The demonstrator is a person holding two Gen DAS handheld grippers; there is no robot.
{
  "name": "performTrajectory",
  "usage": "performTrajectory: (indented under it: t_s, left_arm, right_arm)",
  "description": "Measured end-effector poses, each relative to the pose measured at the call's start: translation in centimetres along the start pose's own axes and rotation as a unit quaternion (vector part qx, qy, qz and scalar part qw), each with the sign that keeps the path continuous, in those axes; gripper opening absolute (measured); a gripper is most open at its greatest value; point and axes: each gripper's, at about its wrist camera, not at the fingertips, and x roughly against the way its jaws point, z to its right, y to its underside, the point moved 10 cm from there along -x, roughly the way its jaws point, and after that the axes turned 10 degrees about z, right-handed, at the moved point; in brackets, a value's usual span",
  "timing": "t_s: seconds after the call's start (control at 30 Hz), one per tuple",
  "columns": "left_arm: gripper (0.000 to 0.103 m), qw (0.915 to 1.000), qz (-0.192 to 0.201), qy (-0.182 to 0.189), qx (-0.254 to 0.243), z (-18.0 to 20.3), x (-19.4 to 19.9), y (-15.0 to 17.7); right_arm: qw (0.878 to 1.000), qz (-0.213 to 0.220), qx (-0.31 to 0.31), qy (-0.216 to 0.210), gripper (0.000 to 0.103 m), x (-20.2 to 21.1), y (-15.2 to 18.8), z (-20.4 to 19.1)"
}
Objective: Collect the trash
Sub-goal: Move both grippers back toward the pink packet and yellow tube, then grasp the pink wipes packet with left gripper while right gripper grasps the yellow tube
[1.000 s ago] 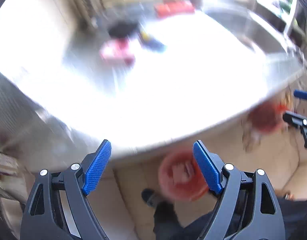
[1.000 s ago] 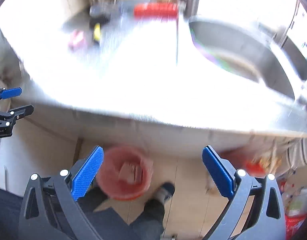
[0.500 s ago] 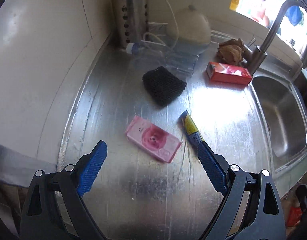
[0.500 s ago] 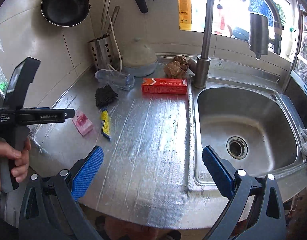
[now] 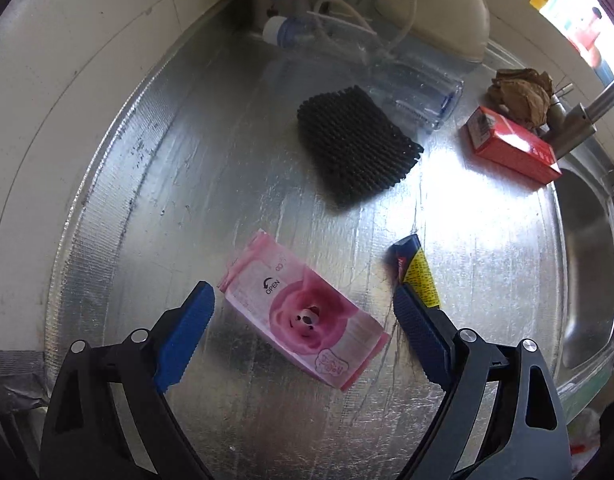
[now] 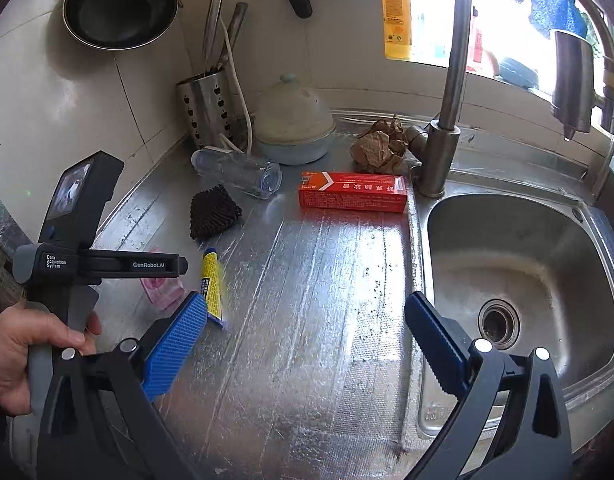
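A: Left wrist view. The left gripper (image 5: 303,312) hangs low over the steel desk (image 5: 155,184), jaws wide and empty, straddling the pink wipes pack (image 5: 305,316). The pack lies flat and skewed across the gap.

B: Risk there, I'd judge: a flat, soft pack gives the pads little to bite. They may skid over it, or pinch only the film. The yellow tube (image 5: 417,276) lies just beside the right pad; closing askew could nudge it or take both.

A: Right wrist view. The right gripper (image 6: 307,332) is also wide and empty, over bare desk between the tube (image 6: 211,284) and the sink (image 6: 519,280). Red box (image 6: 353,192), crumpled brown paper (image 6: 379,146) and clear bottle (image 6: 237,170) sit farther back.

B: The black scrubber (image 6: 213,212) may be no trash; grabbing it would be an error. A knocked bottle could roll.
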Motion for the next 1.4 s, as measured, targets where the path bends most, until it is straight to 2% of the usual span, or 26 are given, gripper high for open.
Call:
performTrajectory:
  t_s: [0.17,0.3,0.5,0.6,0.67,0.8,1.1,1.17,1.23,1.33,1.4]
  left_arm:
    - [0.081,0.9998,-0.019,0.003,0.006,-0.5,-1.1,0.8]
    - [0.078,0.9998,-0.017,-0.005,-0.007,-0.7,-1.2,0.7]
    - [0.062,0.9990,-0.010,-0.014,-0.040,-1.2,-0.9,0.7]
    - [0.059,0.9985,-0.010,-0.012,-0.052,-1.5,-0.5,0.9]
    - [0.057,0.9983,-0.011,-0.010,-0.057,-1.8,-0.2,1.1]
    - [0.057,0.9980,-0.010,-0.007,-0.062,-2.6,0.2,1.5]
    - [0.057,0.9979,-0.008,-0.003,-0.065,-4.3,0.7,1.7]
    - [0.056,0.9977,-0.007,0.000,-0.068,-4.4,0.8,1.8]
    - [0.057,0.9973,-0.005,0.000,-0.073,-4.0,0.5,1.8]
    - [0.056,0.9975,-0.001,0.005,-0.071,-3.7,0.5,1.8]
    - [0.054,0.9973,0.004,0.007,-0.073,-3.7,0.5,1.9]
  right_arm:
    - [1.000,-0.005,0.002,-0.008,0.098,-1.2,-0.1,-0.8]
    - [1.000,-0.016,0.010,-0.014,0.098,-2.5,0.2,-1.6]
    - [0.998,-0.047,0.033,-0.032,0.098,-5.9,1.3,-3.9]
    - [0.996,-0.064,0.047,-0.043,0.097,-8.1,1.8,-5.4]
    - [0.994,-0.078,0.056,-0.051,0.096,-9.4,2.3,-6.4]
    - [0.990,-0.110,0.061,-0.061,0.086,-11.8,3.1,-7.8]
    - [0.985,-0.147,0.088,-0.033,0.085,-14.4,4.9,-8.1]
    - [0.985,-0.143,0.091,-0.033,0.083,-14.4,4.8,-8.2]
    - [0.985,-0.142,0.095,-0.035,0.080,-14.3,4.8,-8.3]
    - [0.984,-0.138,0.107,-0.043,0.062,-13.8,4.7,-9.2]
    - [0.983,-0.138,0.113,-0.050,0.039,-13.4,4.8,-10.0]
